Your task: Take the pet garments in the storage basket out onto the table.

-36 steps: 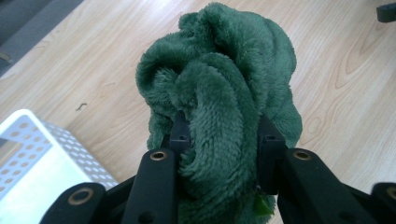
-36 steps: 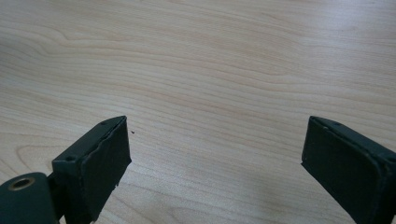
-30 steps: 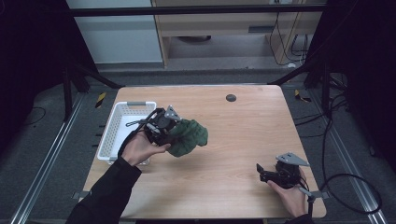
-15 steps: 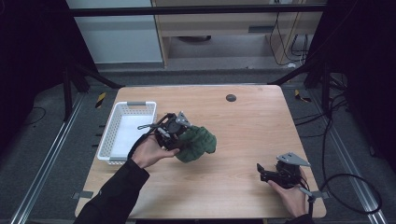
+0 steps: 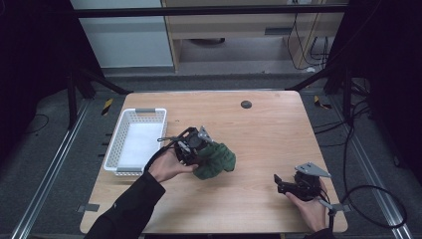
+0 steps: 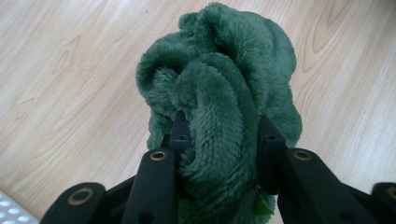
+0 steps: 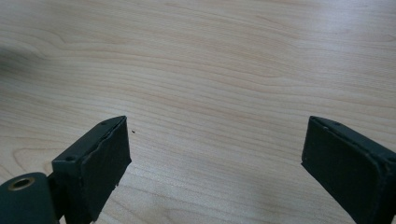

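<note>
Clamping down on the green plush cloth [image 6: 219,93], the left gripper [image 5: 195,147] holds it just right of the white basket [image 5: 135,142], cloth resting on the wooden table [image 5: 268,129]. Well right of the basket, the right gripper [image 7: 215,163] sits low, jaws spread wide apart.

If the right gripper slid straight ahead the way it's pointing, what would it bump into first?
Probably nothing soon. The right gripper is open and points left along the bare wooden table. The green fuzzy cloth in the left gripper sits farther off, a bit to one side.
</note>
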